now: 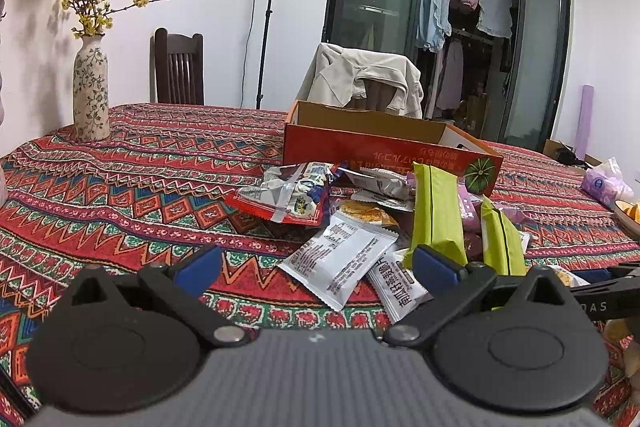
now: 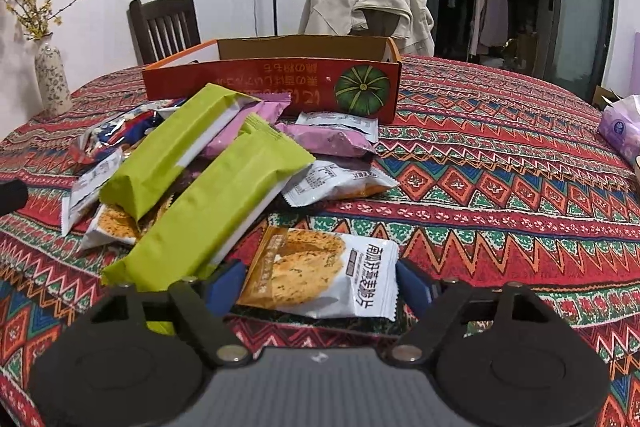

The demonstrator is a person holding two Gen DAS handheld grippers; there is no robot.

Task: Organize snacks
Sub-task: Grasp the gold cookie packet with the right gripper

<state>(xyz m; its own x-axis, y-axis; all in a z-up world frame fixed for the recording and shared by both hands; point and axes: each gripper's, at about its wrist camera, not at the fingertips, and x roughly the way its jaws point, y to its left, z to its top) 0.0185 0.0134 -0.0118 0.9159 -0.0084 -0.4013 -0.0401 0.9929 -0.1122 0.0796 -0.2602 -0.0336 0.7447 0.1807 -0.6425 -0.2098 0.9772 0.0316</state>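
— What is covering the table?
— A patterned tablecloth (image 1: 140, 187) is lying under the snack packets (image 2: 208, 187), before the red box (image 2: 272, 83).
— And the grippers?
— The left gripper (image 1: 316, 265) is hanging released; the right gripper (image 2: 320, 287) is straddling a cracker packet (image 2: 320, 275), not yet pinching.

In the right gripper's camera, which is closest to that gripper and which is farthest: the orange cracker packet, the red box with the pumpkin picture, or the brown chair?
1. Orange cracker packet: right between the right gripper's open fingers, lying on the tablecloth.
2. Red box: behind the snack pile, mid-table.
3. Brown chair: past the table's far edge, on the left, by the wall.
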